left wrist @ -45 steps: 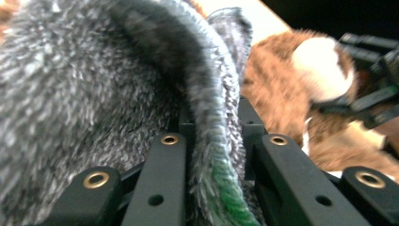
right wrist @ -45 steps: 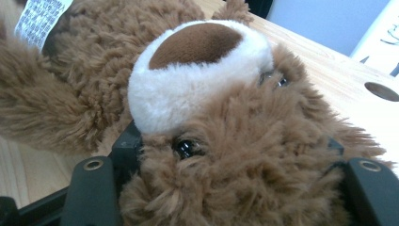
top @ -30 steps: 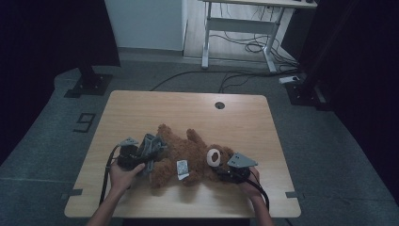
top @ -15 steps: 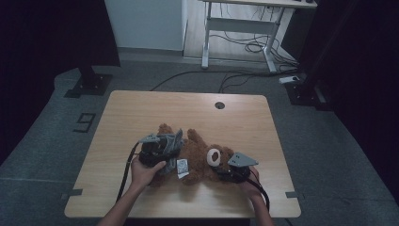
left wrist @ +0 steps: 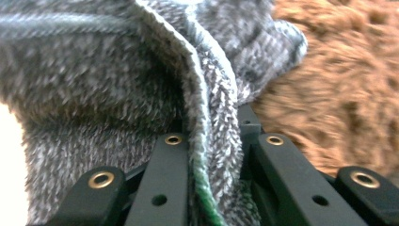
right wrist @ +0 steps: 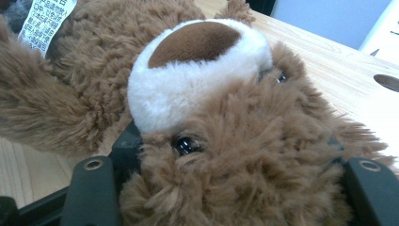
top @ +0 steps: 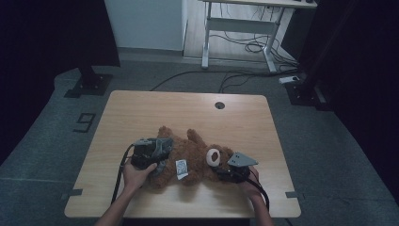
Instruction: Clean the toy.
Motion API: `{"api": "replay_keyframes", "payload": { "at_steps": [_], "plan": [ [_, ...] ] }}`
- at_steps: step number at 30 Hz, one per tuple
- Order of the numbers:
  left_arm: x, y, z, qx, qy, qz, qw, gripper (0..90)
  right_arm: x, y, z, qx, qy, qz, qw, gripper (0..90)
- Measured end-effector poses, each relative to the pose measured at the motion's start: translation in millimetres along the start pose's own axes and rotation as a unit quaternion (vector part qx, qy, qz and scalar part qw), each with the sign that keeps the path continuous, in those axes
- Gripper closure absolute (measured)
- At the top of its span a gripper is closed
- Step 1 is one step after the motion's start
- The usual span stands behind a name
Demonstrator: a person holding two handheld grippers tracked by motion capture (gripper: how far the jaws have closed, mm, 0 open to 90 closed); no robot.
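Note:
A brown teddy bear (top: 190, 153) lies on its back across the near part of the wooden table (top: 188, 113), head to the right. My left gripper (top: 157, 151) is at the bear's leg end, shut on a grey knit cloth (top: 165, 143). Up close, the cloth's (left wrist: 117, 84) folded edge, with a green thread, is pinched between the black jaws of my left gripper (left wrist: 211, 141), brown fur (left wrist: 339, 94) just beyond. My right gripper (top: 220, 170) is shut on the bear's head (right wrist: 226, 155), whose white snout (right wrist: 197, 70) faces up; the fur hides the pads of my right gripper (right wrist: 230, 183).
A white care label (top: 181, 168) hangs from the bear's belly. A cable hole (top: 219, 105) sits near the table's far edge. Beyond the table stand a desk frame (top: 240, 28) and floor cables (top: 244, 47). A "9" marker (top: 84, 121) lies on the floor at left.
My left hand has carried the grey cloth to the right and slightly down, from beside the bear onto its leg end. The right hand and the bear's head have stayed put.

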State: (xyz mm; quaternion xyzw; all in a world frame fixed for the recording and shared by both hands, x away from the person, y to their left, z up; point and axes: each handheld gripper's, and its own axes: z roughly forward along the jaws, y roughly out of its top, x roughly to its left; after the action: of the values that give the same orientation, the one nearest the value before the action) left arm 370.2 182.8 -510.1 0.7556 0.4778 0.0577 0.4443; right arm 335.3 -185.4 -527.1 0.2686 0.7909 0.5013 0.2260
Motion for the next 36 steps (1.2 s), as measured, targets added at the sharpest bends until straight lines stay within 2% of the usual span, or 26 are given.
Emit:
{"api": "replay_keyframes", "payload": {
  "at_steps": [2, 5, 6, 9, 12, 15, 18, 20, 23, 25, 28, 29, 31, 36],
  "plan": [
    [-0.1, 6.5, -7.3, -0.02, -0.001, 0.008, 0.9998, 80.0, -0.5, -0.4, -0.1, -0.002, 0.001, 0.003, 1.0, 34.1],
    [-6.2, 21.3, -19.9, -0.051, -0.026, 0.028, 0.998, 79.8, -1.3, -0.6, -0.5, 0.0, 0.003, 0.005, 1.0, 34.1],
    [-9.5, 26.8, -22.9, -0.058, -0.029, 0.036, 0.9972, 79.8, -1.7, -0.7, -0.3, -0.001, 0.004, 0.007, 1.0, 34.0],
    [-17.8, 40.8, -22.2, -0.061, -0.03, 0.053, 0.9963, 79.7, -2.9, -0.8, -0.4, 0.0, 0.006, 0.008, 0.9999, 33.9],
    [-18.9, 46.7, -6.8, -0.045, -0.032, 0.048, 0.9973, 79.6, -2.7, -0.9, -0.5, 0.001, 0.006, 0.009, 0.9999, 33.9],
    [-14.2, 44.9, 11.7, -0.027, -0.032, 0.028, 0.9987, 79.5, -3.0, -1.0, -0.3, 0.001, 0.006, 0.011, 0.9999, 33.9],
    [-5.2, 40.2, 21.5, -0.013, -0.025, 0.008, 0.9996, 79.5, -3.7, -1.3, 0.3, -0.001, 0.006, 0.018, 0.9998, 34.0],
    [1.6, 36.7, 24.4, 0.0, -0.011, -0.007, 0.9999, 79.5, -4.0, -1.3, 0.8, -0.002, 0.006, 0.02, 0.9998, 34.0],
    [12.4, 29.9, 28.2, 0.027, 0.021, -0.017, 0.9993, 79.4, -3.8, -1.3, 0.5, -0.001, 0.005, 0.019, 0.9998, 34.0],
    [20.0, 25.6, 28.7, 0.038, 0.029, -0.027, 0.9985, 79.4, -3.4, -1.2, 0.2, -0.001, 0.005, 0.018, 0.9998, 34.0],
    [26.0, 20.6, 25.9, 0.045, 0.012, -0.041, 0.9981, 79.3, -3.7, -1.3, 0.1, 0.0, 0.006, 0.017, 0.9998, 33.9],
    [24.8, 19.0, 24.3, 0.047, 0.005, -0.04, 0.9981, 79.3, -3.7, -1.2, 0.2, 0.0, 0.006, 0.018, 0.9998, 33.8],
    [19.9, 14.1, 18.3, 0.049, -0.012, -0.023, 0.9985, 79.2, -3.8, -1.3, 0.1, 0.0, 0.006, 0.018, 0.9998, 33.7],
    [15.2, -0.5, 7.7, 0.061, -0.042, -0.019, 0.997, 78.7, -3.2, -1.0, 0.1, 0.003, 0.004, 0.02, 0.9998, 33.7]
  ]
}}
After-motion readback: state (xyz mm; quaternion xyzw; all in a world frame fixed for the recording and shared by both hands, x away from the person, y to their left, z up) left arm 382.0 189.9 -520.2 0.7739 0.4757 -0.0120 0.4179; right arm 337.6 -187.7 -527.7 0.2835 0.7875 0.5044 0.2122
